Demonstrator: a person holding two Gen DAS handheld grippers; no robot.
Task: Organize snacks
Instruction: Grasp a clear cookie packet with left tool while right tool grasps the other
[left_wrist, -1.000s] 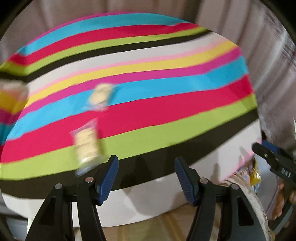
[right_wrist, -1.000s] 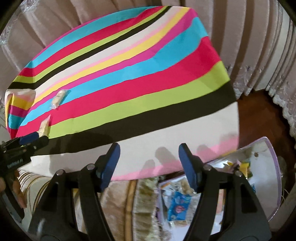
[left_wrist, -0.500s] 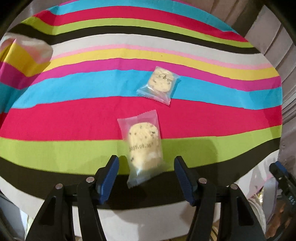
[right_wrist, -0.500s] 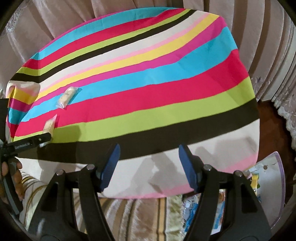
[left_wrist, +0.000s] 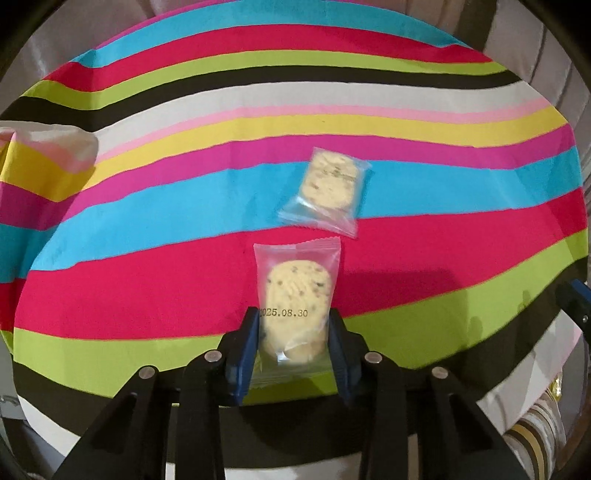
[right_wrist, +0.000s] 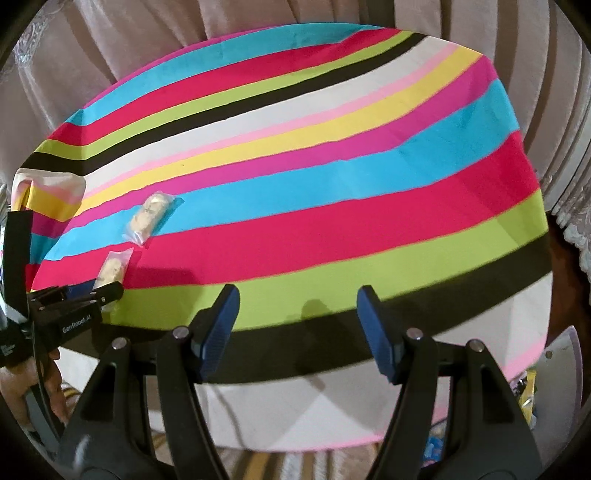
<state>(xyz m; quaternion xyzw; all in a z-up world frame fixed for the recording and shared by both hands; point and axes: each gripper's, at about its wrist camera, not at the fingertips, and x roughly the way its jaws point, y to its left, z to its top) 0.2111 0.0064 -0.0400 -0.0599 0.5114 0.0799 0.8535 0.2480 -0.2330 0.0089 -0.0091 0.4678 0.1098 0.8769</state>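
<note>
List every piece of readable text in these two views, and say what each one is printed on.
"2025.08.30": on the near cookie packet, between the closing fingers of the left gripper.
"GenRobot.AI": on the left gripper's side, in the right wrist view.
Print on the far cookie packet: too blurred to read.
White lettering on the black part at the left edge: too small to read.

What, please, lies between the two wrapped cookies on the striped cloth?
Nothing: the left wrist view shows only bare striped cloth between the near cookie and the far cookie.
</note>
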